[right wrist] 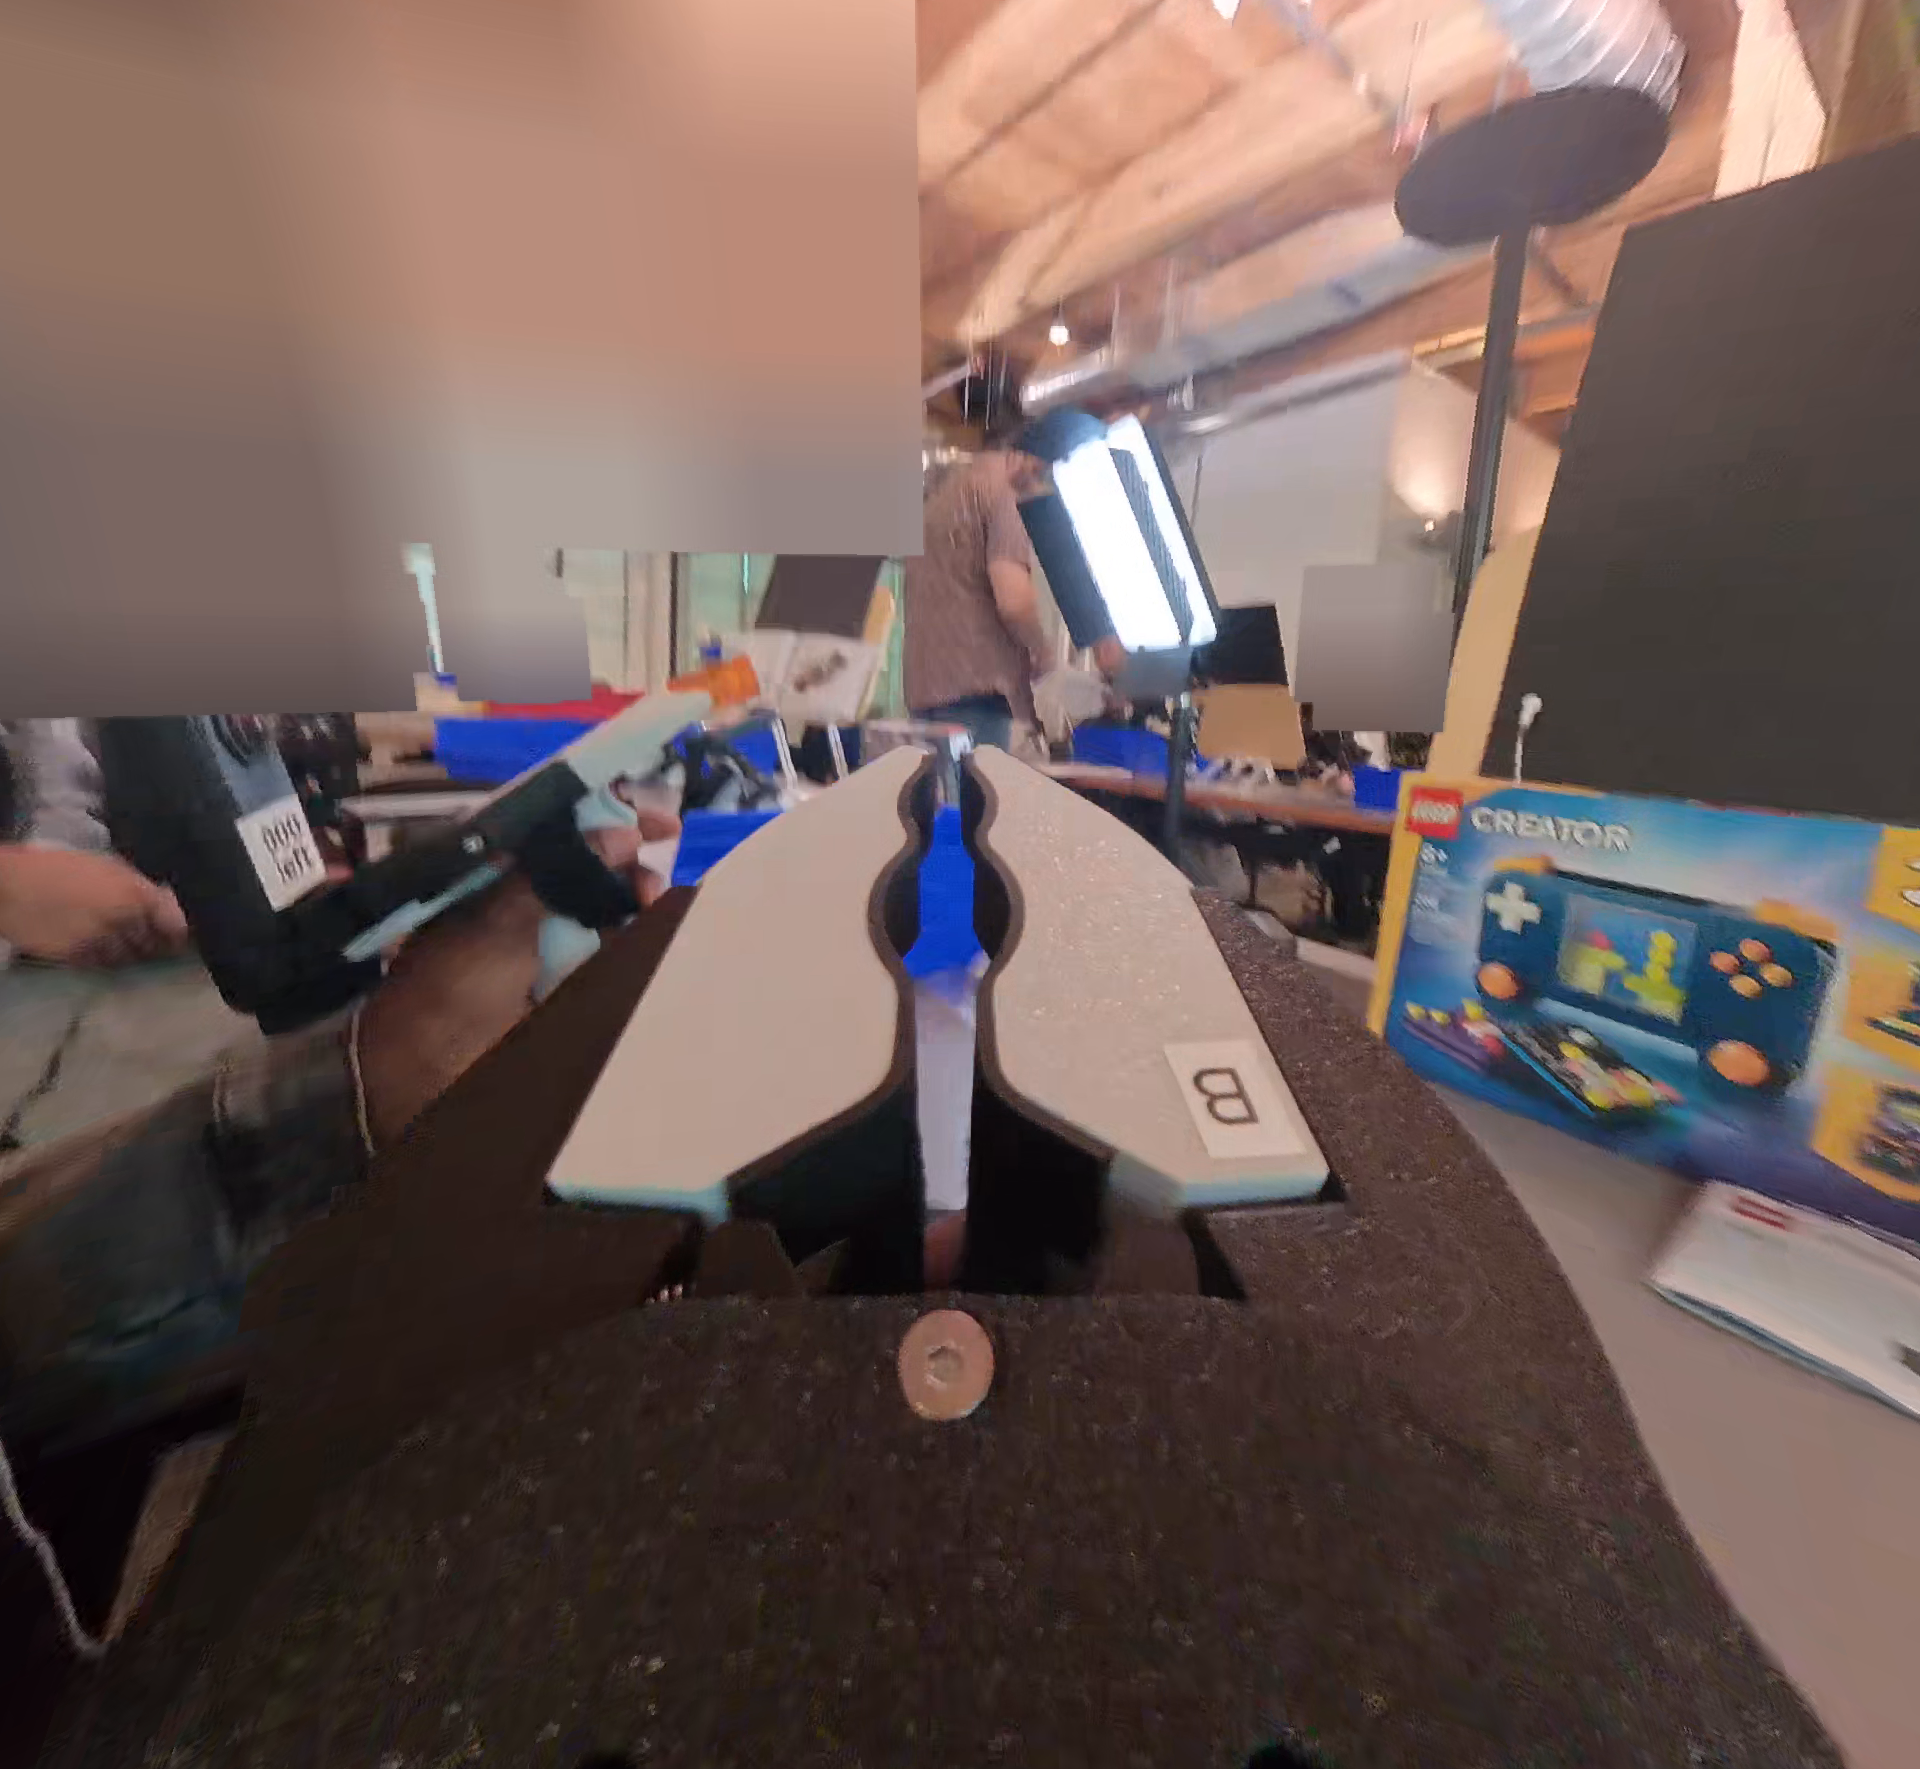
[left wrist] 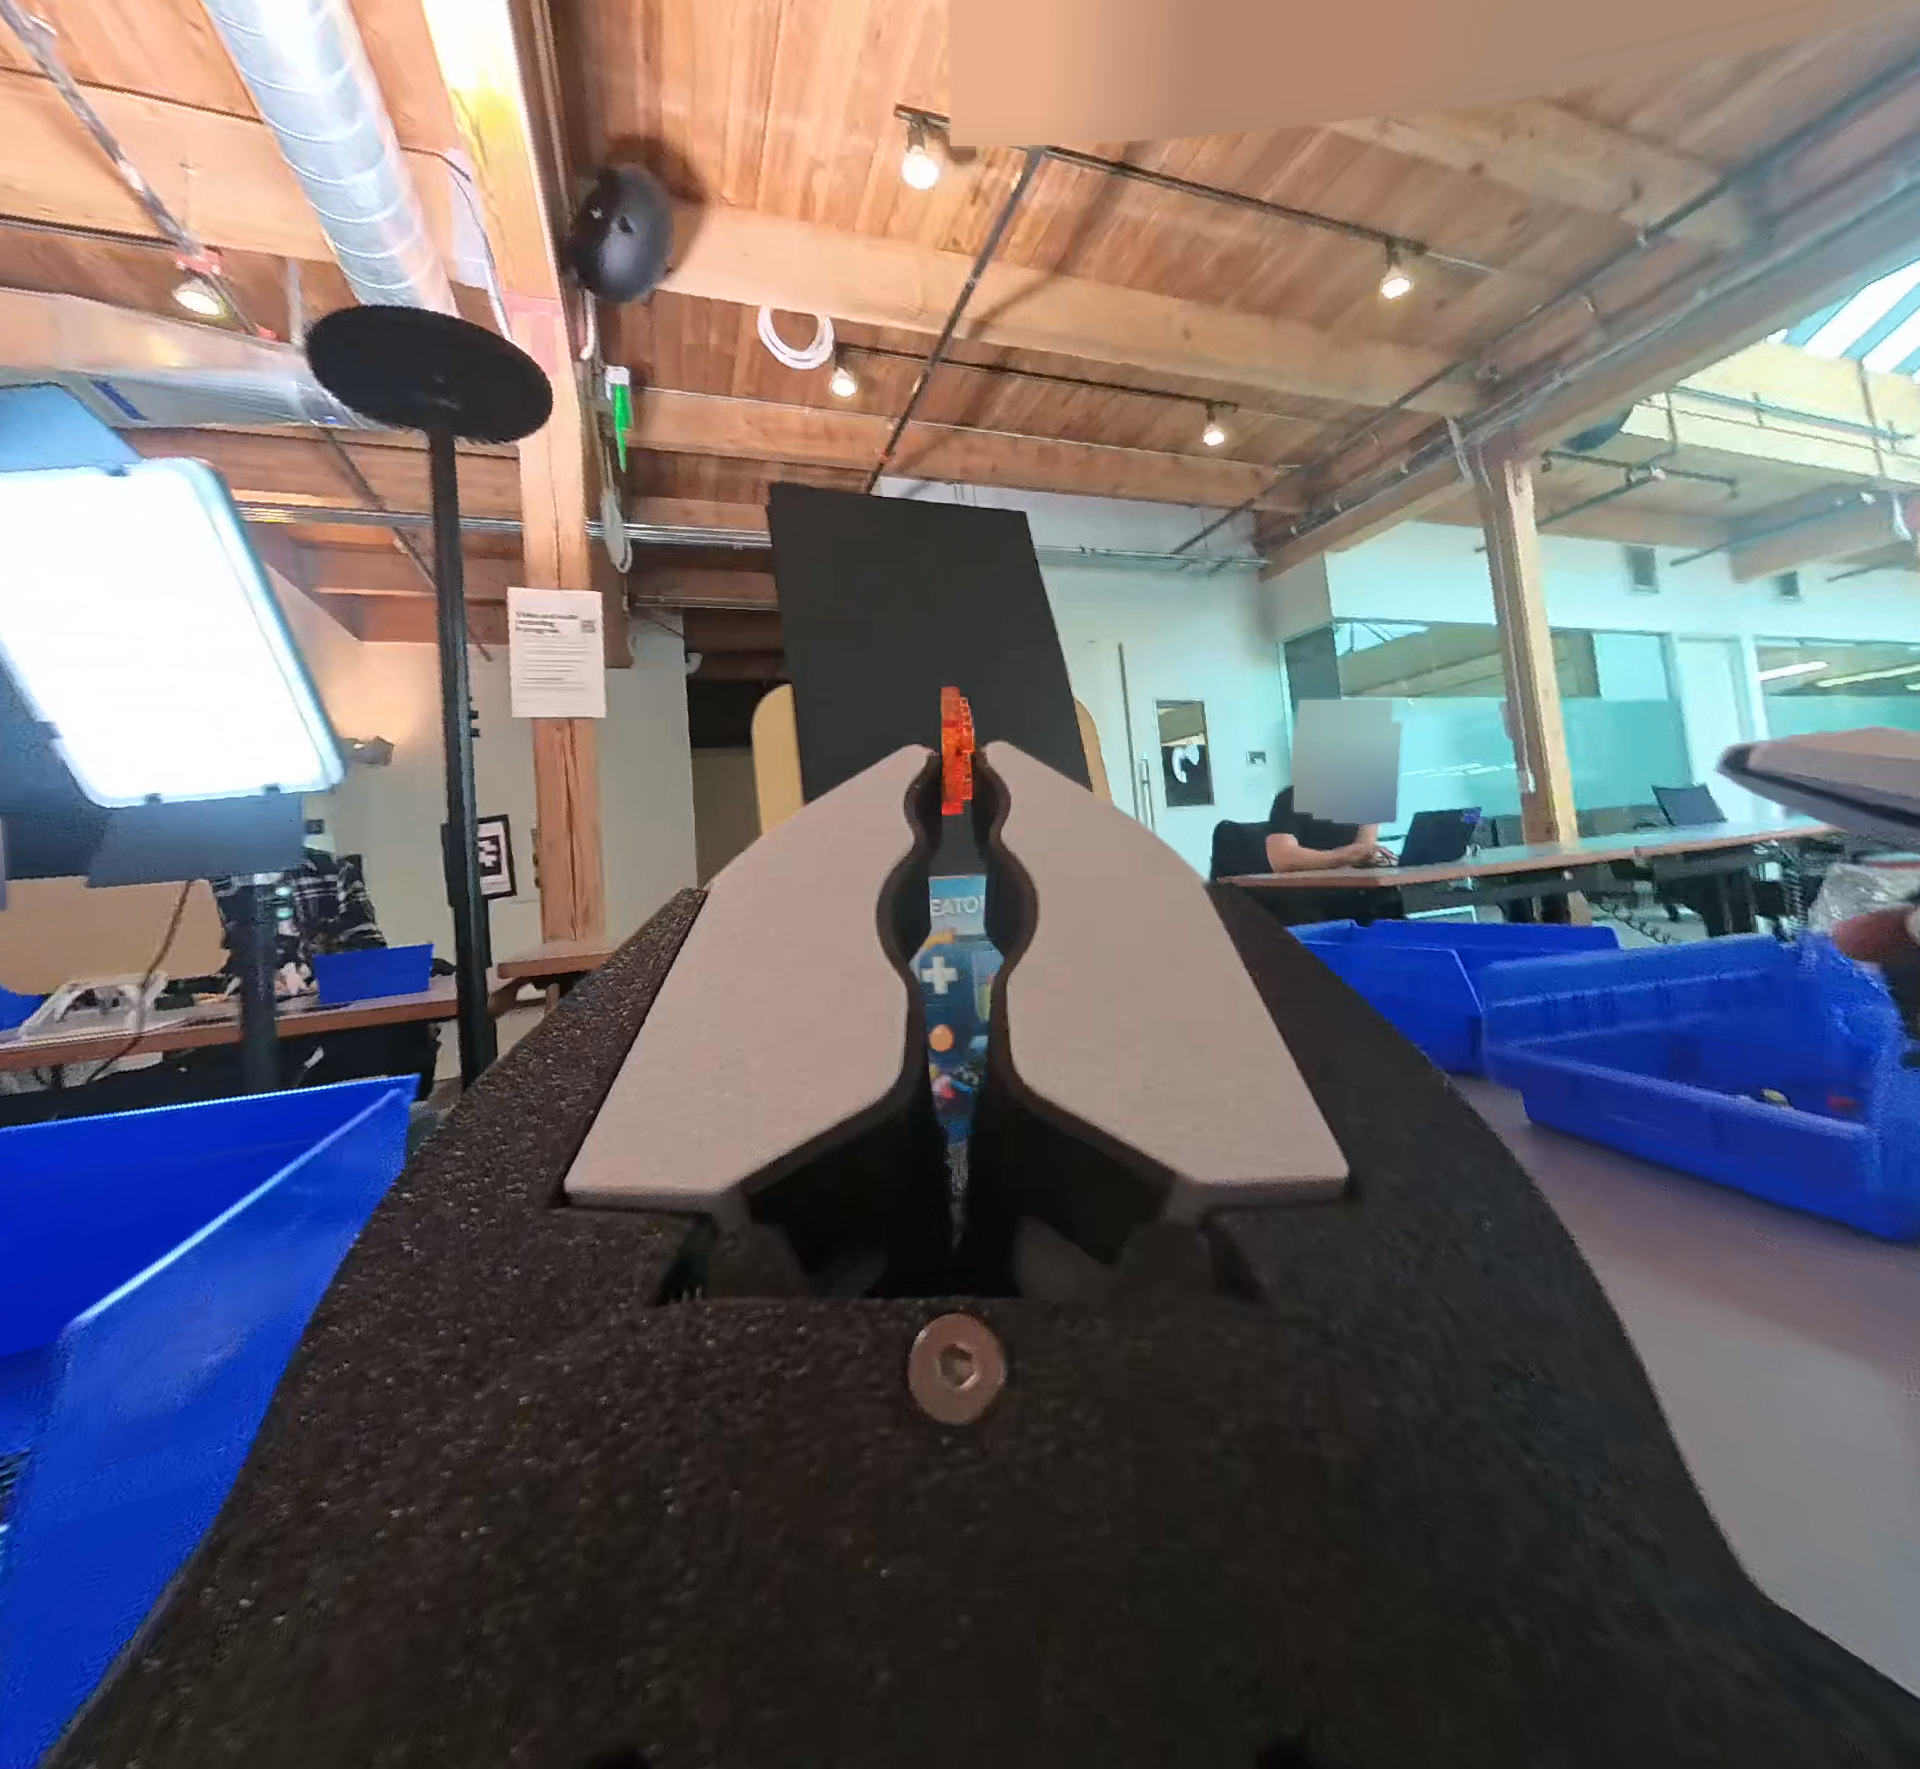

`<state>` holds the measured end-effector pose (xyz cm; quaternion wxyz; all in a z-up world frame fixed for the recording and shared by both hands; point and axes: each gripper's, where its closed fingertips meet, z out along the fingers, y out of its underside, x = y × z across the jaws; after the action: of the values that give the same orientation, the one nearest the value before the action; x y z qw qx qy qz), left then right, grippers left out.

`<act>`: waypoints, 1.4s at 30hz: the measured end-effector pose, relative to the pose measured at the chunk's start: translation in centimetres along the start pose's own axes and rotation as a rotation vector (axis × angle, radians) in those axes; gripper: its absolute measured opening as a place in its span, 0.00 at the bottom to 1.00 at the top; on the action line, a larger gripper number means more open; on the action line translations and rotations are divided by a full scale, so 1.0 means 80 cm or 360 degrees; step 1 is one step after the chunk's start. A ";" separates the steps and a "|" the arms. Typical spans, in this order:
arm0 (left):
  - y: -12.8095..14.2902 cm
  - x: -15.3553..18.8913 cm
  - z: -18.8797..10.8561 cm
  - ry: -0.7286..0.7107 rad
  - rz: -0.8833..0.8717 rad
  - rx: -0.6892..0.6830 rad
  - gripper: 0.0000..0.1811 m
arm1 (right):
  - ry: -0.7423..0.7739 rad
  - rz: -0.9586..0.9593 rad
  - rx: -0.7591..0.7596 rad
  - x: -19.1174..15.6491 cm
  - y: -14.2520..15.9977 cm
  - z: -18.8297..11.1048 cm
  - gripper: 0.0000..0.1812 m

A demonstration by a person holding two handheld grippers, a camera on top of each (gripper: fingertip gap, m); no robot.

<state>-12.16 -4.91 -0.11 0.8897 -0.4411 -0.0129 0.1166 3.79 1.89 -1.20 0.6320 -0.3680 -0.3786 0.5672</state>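
Left claw (left wrist: 958, 763): grey fingers drawn close together at the tips, pinching a small orange-red studded piece (left wrist: 956, 751) that stands up between them; the piece is raised clear of the table, in front of a black board (left wrist: 914, 628). This claw also appears in the right wrist view, at the left (right wrist: 665, 732), gripped by a person's hand (right wrist: 94, 909), with the orange piece (right wrist: 727, 680) at its tip.

Right claw (right wrist: 948, 763): grey fingers narrowed to a thin slit, tips nearly touching; whether anything sits between them cannot be told. A white sticker with a letter (right wrist: 1231, 1101) lies on its right finger. Its tip shows at the right edge of the left wrist view (left wrist: 1829, 779).

Table (left wrist: 1662, 1324): grey top, under both claws.

Blue bins: one at near left (left wrist: 187, 1304); several at right (left wrist: 1704, 1085), the nearest holding a few small bits, too small to tell.

Toy brick box (right wrist: 1652, 981): blue and yellow, pictured handheld game console, standing at the right against the black board (right wrist: 1745, 493); a sliver of it shows between the left fingers (left wrist: 958, 981).

Booklet (right wrist: 1808, 1283): white, lying flat near right, just in front of the box.

Far items: lit panel lamp on a stand (left wrist: 156, 639), black round-topped pole (left wrist: 431, 369), a standing person (right wrist: 971, 587), a seated person at a laptop (left wrist: 1320, 846).
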 end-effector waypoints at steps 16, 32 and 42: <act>-0.043 0.010 -0.017 0.0098 0.0051 0.0110 0.02 | -0.0855 0.0173 -0.1372 -0.175 0.191 -0.074 0.10; -0.075 0.006 -0.029 0.0090 0.0063 0.0205 0.02 | -0.0727 -0.0302 -0.2271 -0.188 0.327 -0.152 0.08; -0.085 0.004 -0.035 0.0098 0.0063 0.0241 0.02 | -0.0803 -0.0131 -0.2328 -0.206 0.348 -0.160 0.05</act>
<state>-10.14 -10.97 3.55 0.9181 -0.3761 0.0319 0.1212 1.94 -12.63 -32.79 0.1434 -0.5372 -0.8027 0.2157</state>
